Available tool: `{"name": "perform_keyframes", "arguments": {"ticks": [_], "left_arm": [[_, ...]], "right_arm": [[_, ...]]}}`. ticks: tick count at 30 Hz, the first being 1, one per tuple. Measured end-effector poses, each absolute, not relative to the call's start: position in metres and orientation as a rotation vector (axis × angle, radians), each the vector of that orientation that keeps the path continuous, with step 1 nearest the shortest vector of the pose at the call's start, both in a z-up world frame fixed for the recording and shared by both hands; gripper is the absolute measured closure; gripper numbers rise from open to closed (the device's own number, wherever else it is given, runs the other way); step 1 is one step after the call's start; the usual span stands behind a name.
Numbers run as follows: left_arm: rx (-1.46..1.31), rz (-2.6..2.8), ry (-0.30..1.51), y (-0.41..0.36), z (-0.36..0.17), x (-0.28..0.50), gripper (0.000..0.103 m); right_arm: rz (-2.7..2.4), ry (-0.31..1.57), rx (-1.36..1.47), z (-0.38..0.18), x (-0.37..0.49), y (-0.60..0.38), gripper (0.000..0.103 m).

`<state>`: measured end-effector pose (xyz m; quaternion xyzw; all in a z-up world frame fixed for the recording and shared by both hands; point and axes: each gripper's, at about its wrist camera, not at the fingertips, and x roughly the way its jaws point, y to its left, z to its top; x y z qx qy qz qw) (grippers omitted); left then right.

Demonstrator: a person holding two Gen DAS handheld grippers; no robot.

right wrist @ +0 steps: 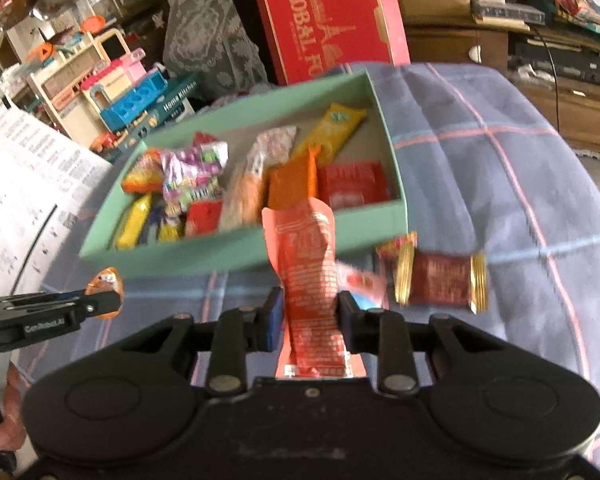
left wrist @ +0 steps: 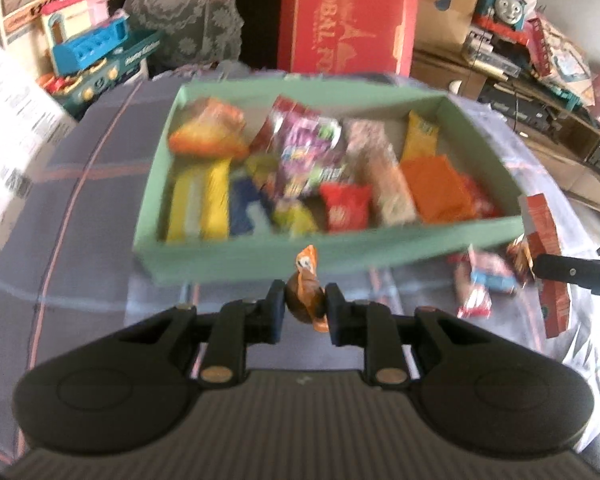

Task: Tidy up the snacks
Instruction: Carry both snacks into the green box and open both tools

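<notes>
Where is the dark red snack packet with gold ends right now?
In the right wrist view, the dark red packet lies on the plaid cloth, right of the right gripper and just outside the green box.

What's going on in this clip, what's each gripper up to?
A person is sorting snacks into a green box on a checked cloth. The left gripper is shut on a small orange-wrapped candy; the right gripper is shut on a long red-orange packet. Both are in front of the box. A dark red snack with gold ends lies on the cloth.
</notes>
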<state>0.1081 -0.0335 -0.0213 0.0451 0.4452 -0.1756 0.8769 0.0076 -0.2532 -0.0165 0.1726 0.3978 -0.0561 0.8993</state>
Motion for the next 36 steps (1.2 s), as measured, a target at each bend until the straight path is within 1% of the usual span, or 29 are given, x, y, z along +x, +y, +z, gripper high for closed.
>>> {"name": "perform_keyframes", "arguments": {"ticks": [5,12,21,27,30,31,32,33,35,36], "left_arm": [[0.107,-0.408,0.894,-0.066,0.001,0.144,0.082],[0.110,-0.449,0.898,-0.125,0.011,0.207,0.082],[0.106,-0.494,0.946,-0.194,-0.013,0.284,0.082],[0.119,-0.512,0.962,-0.217,-0.030,0.308,0.082],[0.124,-0.508,0.968,-0.222,-0.035,0.316,0.082],[0.125,-0.504,0.972,-0.223,-0.035,0.318,0.082],[0.126,-0.497,0.972,-0.223,-0.035,0.319,0.077],[0.127,-0.490,0.971,-0.223,-0.035,0.320,0.055],[0.138,-0.443,0.947,-0.221,-0.032,0.317,0.026],[0.152,-0.414,0.928,-0.220,-0.030,0.315,0.017]], "right_arm": [[-0.111,0.796,0.364,0.005,0.040,-0.266,0.075],[-0.124,0.793,0.380,0.018,0.103,-0.292,0.075],[-0.141,0.855,0.397,0.002,0.180,-0.328,0.075],[-0.150,0.868,0.402,-0.009,0.199,-0.341,0.075],[-0.155,0.870,0.398,-0.012,0.203,-0.344,0.072],[-0.155,0.869,0.403,-0.013,0.203,-0.345,0.067],[-0.154,0.864,0.414,-0.012,0.204,-0.346,0.062],[-0.154,0.857,0.419,-0.012,0.206,-0.346,0.059],[-0.150,0.834,0.428,-0.009,0.202,-0.346,0.048],[-0.154,0.823,0.428,-0.006,0.198,-0.345,0.044]]}}
